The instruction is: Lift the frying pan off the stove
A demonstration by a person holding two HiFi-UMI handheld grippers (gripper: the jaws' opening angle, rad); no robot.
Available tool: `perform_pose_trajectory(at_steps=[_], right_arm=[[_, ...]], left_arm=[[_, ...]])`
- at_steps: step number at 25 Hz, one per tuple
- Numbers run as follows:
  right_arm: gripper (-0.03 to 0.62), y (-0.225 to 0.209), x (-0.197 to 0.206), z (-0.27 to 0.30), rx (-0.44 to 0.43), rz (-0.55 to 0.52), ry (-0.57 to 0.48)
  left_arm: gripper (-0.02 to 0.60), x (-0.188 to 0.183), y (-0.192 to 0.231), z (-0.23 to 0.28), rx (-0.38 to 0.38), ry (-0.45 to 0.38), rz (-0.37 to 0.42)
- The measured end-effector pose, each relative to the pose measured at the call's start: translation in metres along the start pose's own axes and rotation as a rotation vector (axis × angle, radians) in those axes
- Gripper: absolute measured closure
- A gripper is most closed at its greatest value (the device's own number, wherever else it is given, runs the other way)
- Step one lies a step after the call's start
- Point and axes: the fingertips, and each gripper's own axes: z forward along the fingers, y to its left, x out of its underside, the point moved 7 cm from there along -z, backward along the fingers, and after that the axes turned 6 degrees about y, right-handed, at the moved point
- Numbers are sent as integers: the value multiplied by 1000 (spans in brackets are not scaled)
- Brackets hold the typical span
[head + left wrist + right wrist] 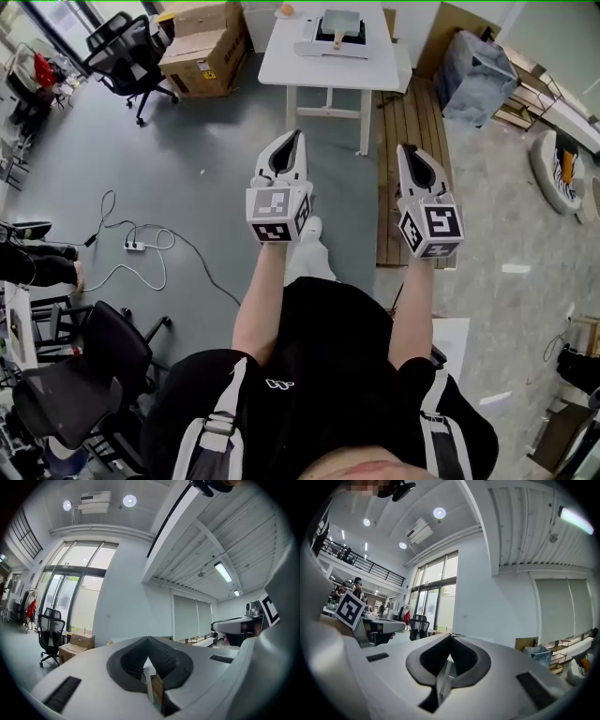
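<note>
A square grey frying pan [339,25] rests on a white portable stove [331,49] on a white table [300,66] at the far end of the room in the head view. My left gripper [294,137] and right gripper [406,150] are held up side by side well short of the table, both shut with nothing between the jaws. The left gripper view shows my left gripper [148,640] with jaws together against the room's far wall. The right gripper view shows my right gripper [451,636] likewise shut and empty.
Cardboard boxes [204,47] and a black office chair [127,52] stand left of the table. A wooden pallet [412,159] lies right of it, beside a grey bag [478,70]. A power strip with cables [136,246] lies on the grey floor at left. Another chair [80,375] sits near left.
</note>
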Motion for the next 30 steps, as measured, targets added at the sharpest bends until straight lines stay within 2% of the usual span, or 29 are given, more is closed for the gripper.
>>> perform_pose_trajectory(at_steps=[7, 11, 15, 23, 26, 30], right_arm=[[591, -30, 6, 16, 42, 38, -23], [591, -28, 2, 52, 11, 24, -49], [591, -27, -2, 97, -4, -10, -38], [591, -68, -4, 190, 75, -8, 0], [591, -84, -11, 232, 90, 1, 12], [591, -95, -8, 290, 82, 37, 39]], left_arm=[[591, 0, 19, 25, -19, -25, -7], [591, 2, 32, 48, -4, -33, 5], [591, 2, 54, 78, 1, -48, -17], [591, 5, 96, 189, 71, -22, -71], [591, 1, 108, 235, 107, 2, -64], [591, 4, 130, 291, 166, 55, -96]])
